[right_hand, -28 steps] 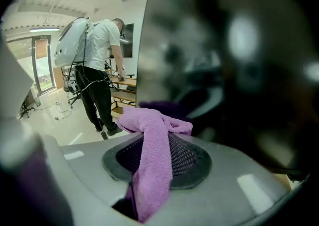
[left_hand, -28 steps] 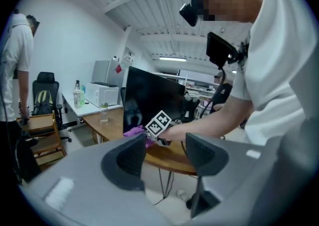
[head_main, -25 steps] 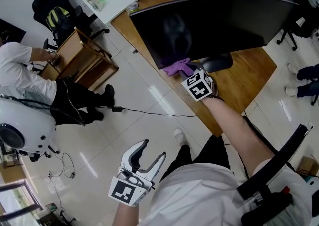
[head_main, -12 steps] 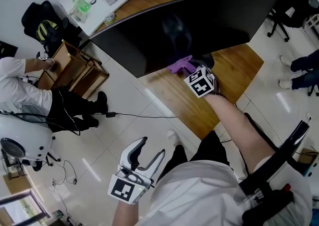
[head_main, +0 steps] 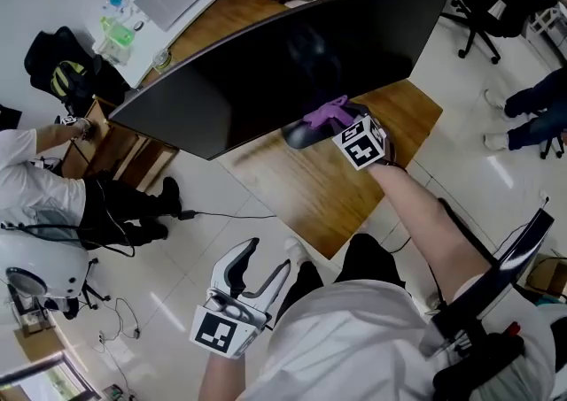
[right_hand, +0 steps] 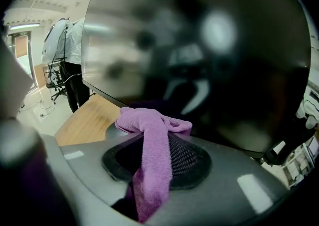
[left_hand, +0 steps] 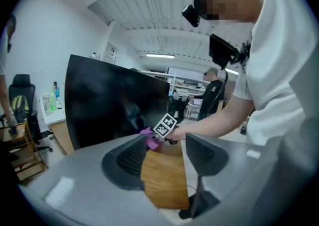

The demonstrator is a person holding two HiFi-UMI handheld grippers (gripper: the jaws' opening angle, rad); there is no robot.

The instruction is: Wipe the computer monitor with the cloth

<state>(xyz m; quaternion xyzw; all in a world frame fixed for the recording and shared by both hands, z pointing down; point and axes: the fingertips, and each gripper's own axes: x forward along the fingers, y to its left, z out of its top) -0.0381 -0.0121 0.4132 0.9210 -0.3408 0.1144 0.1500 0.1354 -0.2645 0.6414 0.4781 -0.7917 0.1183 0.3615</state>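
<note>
While at monitor (head_main: 266,72), cloth (head_main: 324,112) (in right tongs (head_main: 340,122))

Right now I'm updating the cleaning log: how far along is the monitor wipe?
Done: the purple cloth is clamped in the right tool. In hand: it is held at the lower edge of the monitor, near the middle; whether it touches is unclear. Left: the wide screen spans to either side, which show no visible sign of wiping. The left tool is open, empty and idle.
</note>
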